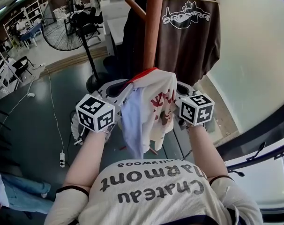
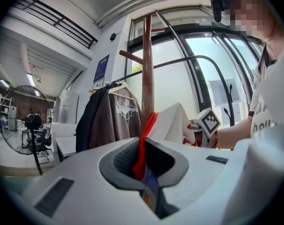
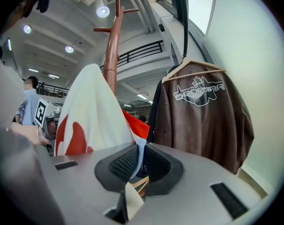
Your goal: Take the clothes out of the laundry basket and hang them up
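Note:
A cream shirt (image 1: 157, 100) with red print and a red collar is stretched between my two grippers, in front of the wooden coat stand pole (image 1: 153, 27). My left gripper (image 1: 115, 91) is shut on the red collar edge (image 2: 146, 135), which runs down between its pads. Shut as well, my right gripper (image 1: 182, 90) pinches the shirt's cream and pale blue cloth (image 3: 138, 156). The shirt (image 3: 93, 111) rises in a peak beside the pole (image 3: 112, 55). Light blue lining hangs below it. I cannot make out a laundry basket.
A brown jacket (image 1: 191, 32) with a white logo hangs on a hanger on the stand's right. A black standing fan (image 1: 69, 20) is at the far left. Jeans (image 1: 25, 193) and a power strip (image 1: 62, 160) lie on the floor. A glass wall runs along the right.

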A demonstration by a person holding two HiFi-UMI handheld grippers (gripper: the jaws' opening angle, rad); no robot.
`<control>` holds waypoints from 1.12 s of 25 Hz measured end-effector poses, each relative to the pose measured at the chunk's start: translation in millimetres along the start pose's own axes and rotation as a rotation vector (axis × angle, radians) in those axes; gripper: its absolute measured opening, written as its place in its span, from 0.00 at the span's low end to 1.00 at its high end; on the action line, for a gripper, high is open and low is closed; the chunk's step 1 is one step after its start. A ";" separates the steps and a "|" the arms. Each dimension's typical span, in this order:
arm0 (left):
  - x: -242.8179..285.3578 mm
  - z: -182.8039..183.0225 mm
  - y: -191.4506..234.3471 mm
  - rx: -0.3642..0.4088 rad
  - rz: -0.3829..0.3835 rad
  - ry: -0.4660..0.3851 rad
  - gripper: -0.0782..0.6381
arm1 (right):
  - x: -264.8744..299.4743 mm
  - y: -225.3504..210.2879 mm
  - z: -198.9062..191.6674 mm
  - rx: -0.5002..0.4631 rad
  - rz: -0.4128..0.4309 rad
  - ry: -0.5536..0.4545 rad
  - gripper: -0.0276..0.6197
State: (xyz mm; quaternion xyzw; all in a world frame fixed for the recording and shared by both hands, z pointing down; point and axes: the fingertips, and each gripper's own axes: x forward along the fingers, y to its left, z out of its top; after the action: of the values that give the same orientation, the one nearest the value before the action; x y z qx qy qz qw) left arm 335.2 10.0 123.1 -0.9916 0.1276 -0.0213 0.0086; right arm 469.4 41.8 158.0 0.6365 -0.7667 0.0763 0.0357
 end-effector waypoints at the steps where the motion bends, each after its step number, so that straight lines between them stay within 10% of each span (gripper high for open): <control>1: -1.0 2.8 -0.4 -0.007 -0.009 -0.010 0.15 | -1.2 -0.9 2.6 -0.005 -0.004 -0.006 0.11; 18: -54.6 39.9 -28.3 -0.091 0.204 -0.186 0.24 | -21.9 -2.1 -2.2 0.009 0.059 -0.009 0.24; 28: -98.1 -6.2 -93.5 -0.161 0.316 -0.147 0.13 | -34.7 19.1 -14.8 0.035 0.084 -0.050 0.25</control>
State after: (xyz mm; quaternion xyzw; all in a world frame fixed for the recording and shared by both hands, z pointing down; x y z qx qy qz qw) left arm 263.7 125.3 127.4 -0.9555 0.2821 0.0629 -0.0583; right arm 456.5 81.3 166.0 0.6061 -0.7918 0.0753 0.0021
